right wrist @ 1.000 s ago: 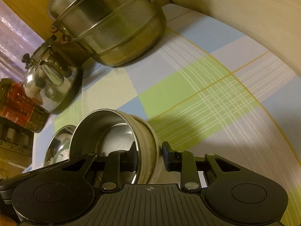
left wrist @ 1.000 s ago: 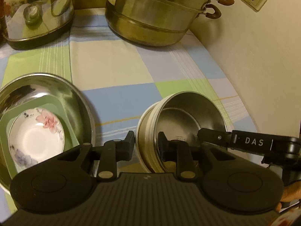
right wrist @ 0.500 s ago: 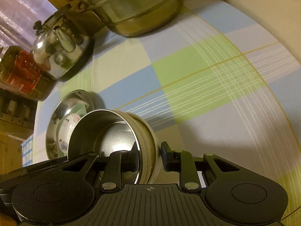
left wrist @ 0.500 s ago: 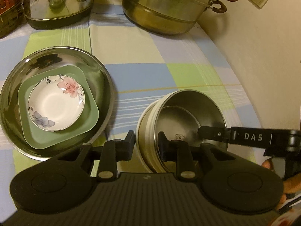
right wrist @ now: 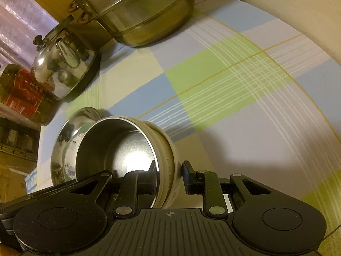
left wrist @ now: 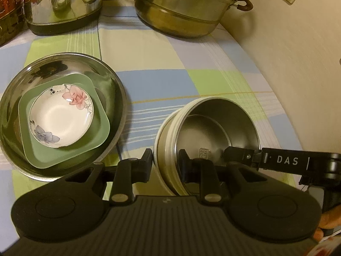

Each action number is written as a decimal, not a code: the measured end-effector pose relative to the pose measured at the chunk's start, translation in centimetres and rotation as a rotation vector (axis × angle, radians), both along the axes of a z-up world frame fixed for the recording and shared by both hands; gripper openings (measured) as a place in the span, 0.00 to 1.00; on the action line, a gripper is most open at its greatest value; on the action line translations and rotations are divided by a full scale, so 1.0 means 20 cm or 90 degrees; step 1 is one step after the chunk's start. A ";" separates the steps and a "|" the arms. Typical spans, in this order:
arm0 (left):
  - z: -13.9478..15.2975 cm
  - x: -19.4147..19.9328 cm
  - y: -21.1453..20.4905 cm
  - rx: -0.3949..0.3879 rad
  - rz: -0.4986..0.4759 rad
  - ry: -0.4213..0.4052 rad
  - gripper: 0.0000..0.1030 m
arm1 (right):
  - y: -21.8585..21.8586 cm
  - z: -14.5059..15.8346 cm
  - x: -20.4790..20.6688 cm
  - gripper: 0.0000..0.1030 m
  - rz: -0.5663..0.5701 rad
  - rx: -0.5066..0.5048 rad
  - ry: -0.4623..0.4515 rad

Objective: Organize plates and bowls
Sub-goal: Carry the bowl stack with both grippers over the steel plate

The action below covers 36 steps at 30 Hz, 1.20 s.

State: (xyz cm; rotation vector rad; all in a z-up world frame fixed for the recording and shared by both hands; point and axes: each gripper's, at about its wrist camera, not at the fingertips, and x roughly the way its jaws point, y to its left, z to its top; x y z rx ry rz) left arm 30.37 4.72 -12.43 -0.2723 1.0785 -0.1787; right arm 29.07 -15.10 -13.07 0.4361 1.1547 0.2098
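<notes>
In the left wrist view, the left gripper (left wrist: 165, 163) pinches the near wall of the steel bowl (left wrist: 215, 128) between its fingers, with the stacked basin (left wrist: 119, 98) left of them. In the right wrist view, the right gripper (right wrist: 168, 176) fingers straddle the same bowl's (right wrist: 119, 149) wall, the inner one touching, the outer just beside it.

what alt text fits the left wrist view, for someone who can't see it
Both grippers, left and right, pinch the rim of a steel bowl held over a checked cloth. To its left, a floral dish sits in a green plate inside a steel basin; a kettle and steamer pot stand behind.
</notes>
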 end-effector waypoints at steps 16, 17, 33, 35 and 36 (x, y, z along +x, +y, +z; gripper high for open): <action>0.17 -0.07 0.17 -0.024 0.048 -0.026 0.23 | 0.15 0.18 0.03 0.22 0.047 -0.001 0.001; 0.18 -0.07 0.20 -0.022 0.056 -0.030 0.23 | 0.17 0.20 0.04 0.22 0.054 -0.001 -0.002; 0.26 -0.09 0.59 -0.005 0.170 -0.058 0.23 | 0.62 0.27 0.25 0.22 0.167 0.015 -0.023; 0.26 -0.09 0.62 -0.002 0.179 -0.060 0.23 | 0.66 0.27 0.27 0.22 0.175 0.016 -0.024; 0.26 -0.08 0.64 -0.002 0.183 -0.060 0.23 | 0.68 0.27 0.28 0.22 0.178 0.017 -0.024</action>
